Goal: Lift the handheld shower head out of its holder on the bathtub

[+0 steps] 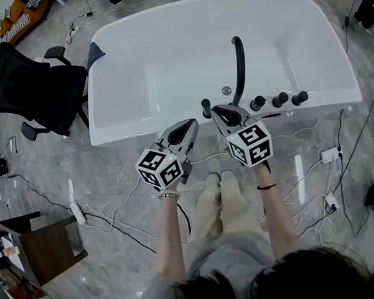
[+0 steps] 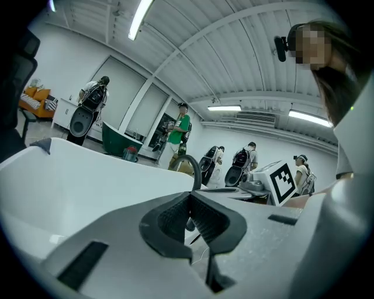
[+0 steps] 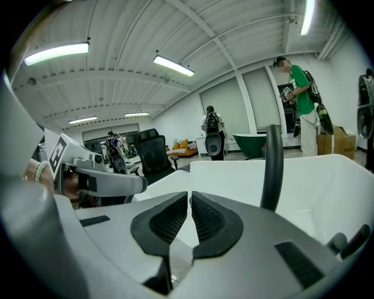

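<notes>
Shower head (image 1: 238, 66) stood upright in its holder on the tub (image 1: 163, 61) near rim, at 12 o'clock from the right hand-held gripper (image 1: 219, 111). That one and the left hand-held gripper (image 1: 192, 122) were closed, empty. Step: approach. Next, probably: open jaws, straddle the stem.

Site reads as an indoor lab or recording workshop. A white bathtub (image 1: 163, 61) stands free on a marbled floor (image 1: 109, 174) strewn with cables (image 1: 117, 217) and power strips (image 1: 329, 155), beside a black office chair (image 1: 29, 86). Ribbed ceiling (image 3: 117, 35) with strip lights (image 3: 173, 66); a second, green tub (image 3: 252, 144); several people (image 2: 181, 129) wearing equipment rigs.
</notes>
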A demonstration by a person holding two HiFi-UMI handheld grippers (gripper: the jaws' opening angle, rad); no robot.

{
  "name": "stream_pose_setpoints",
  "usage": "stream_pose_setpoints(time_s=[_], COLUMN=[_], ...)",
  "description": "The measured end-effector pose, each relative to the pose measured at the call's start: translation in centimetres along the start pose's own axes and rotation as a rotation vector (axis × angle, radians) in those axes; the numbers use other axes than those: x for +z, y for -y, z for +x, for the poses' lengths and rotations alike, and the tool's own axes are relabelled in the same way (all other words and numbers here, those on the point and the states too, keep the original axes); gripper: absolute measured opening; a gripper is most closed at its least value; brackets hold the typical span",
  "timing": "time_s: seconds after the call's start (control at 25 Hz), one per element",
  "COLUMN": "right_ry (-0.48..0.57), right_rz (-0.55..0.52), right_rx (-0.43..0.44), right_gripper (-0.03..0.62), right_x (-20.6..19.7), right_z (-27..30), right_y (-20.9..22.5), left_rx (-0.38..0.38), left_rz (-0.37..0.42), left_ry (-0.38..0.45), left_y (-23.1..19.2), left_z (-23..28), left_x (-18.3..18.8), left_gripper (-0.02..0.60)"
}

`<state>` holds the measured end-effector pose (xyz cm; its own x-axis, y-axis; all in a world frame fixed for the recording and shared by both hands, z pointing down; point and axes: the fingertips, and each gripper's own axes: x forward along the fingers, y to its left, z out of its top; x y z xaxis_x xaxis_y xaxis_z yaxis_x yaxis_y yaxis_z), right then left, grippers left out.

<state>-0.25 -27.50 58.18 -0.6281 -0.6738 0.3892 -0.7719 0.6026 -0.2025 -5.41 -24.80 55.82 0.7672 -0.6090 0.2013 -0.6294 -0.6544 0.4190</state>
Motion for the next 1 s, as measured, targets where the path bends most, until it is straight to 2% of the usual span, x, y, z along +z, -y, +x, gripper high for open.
stream_pose_setpoints(time_s=[0.12, 0.24, 0.52, 0.68, 1.0], right_ry=[-0.026, -0.039, -0.104, -0.115, -0.142], right_rz=[-0.010, 0.001, 0.004, 0.012, 0.004], right_rx=[0.006, 0.013, 0.038, 0.042, 0.050], right_gripper=[0.006, 0.032, 0.094, 0.113, 0.143], right_x=[-1.6, -3.0, -6.6, -7.9, -9.8], right_z=[0.7, 1.4, 4.3, 5.2, 7.3], right_y=[0.3, 0.7, 1.6, 2.0, 2.9], left_rx=[0.001, -0.001, 0.021, 0.041, 0.072], left_rz=[-0.009, -0.038, -0.057, -0.080, -0.112], left_ry=[-0.004, 0.016, 0.007, 0.029, 0.020], left_y=[-0.4, -1.0, -2.9, -4.1, -5.1], left_z=[0.2, 0.3, 1.0, 1.0, 1.4], left_x=[-1.1, -1.6, -3.8, -4.6, -6.7], left_gripper=[0.005, 0.005, 0.005, 0.005, 0.005])
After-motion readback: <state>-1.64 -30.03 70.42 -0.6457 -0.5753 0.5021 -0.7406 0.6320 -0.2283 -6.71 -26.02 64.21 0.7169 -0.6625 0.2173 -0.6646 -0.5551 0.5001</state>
